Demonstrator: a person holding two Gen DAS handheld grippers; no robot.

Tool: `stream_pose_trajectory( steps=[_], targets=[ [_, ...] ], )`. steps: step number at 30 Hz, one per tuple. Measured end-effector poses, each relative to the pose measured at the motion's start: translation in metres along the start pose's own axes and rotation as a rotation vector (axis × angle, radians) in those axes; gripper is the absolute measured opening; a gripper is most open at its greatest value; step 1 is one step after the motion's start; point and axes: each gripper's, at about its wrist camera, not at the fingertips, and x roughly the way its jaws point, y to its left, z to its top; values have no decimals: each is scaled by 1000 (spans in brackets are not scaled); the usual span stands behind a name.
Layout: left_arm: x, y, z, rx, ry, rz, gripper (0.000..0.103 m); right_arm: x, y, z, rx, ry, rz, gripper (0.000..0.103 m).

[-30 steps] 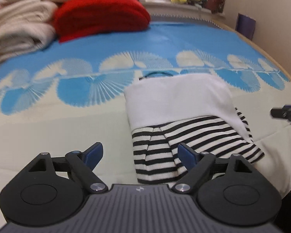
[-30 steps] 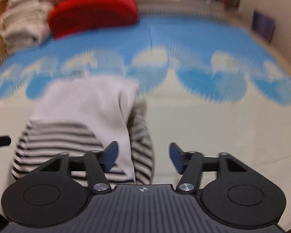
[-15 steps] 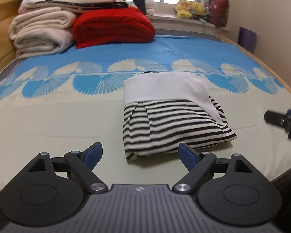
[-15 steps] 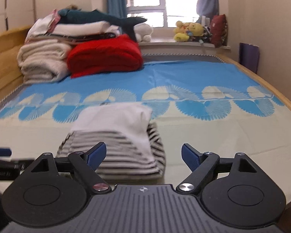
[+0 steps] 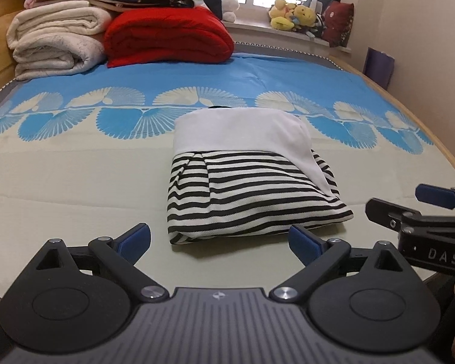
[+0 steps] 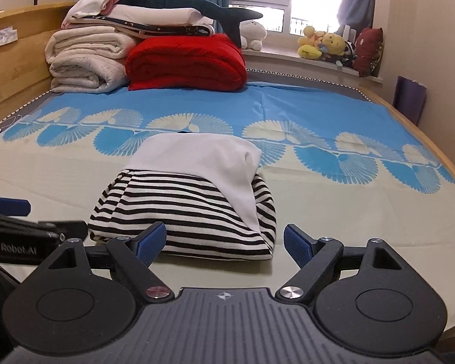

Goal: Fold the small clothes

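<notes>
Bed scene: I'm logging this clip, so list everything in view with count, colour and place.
Folded garment: one, white top with black-and-white stripes, middle of the bed.
Bedspread: one, cream with blue fan pattern, covering the bed.
Red quilt: one, folded, far end.
Cream blankets: a rolled stack, far left.
Shark plush: one, dark teal, on the stacked bedding.
Soft toys: several, mostly yellow, windowsill.
Left gripper: open, empty, near the garment.
Right gripper: open, empty, near the garment.
</notes>
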Motion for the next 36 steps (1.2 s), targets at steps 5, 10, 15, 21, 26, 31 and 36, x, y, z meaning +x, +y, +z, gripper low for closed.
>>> stream_pose_trajectory(
  steps=[5, 10, 15, 21, 26, 31, 36],
  targets=[
    [2, -3, -1, 14, -1, 9, 100, 5, 4, 1, -1, 12, 11, 85],
    [5, 0, 0, -5, 4, 9, 100, 7, 5, 2, 17, 12, 11, 85],
    [7, 1, 1, -10, 10, 16, 100, 9, 6, 3, 26, 18, 7, 85],
    [8, 3, 2, -20, 14, 12, 100, 10, 8, 3, 21, 19, 8, 85],
    [9, 4, 2, -25, 20, 13, 100, 11, 8, 3, 24, 21, 6, 85],
    [11, 4, 2, -27, 23, 4, 100, 10, 8, 3, 30, 22, 2, 85],
    [13, 3, 2, -29, 29, 4, 100, 12, 8, 3, 32, 27, 0, 85]
  ],
)
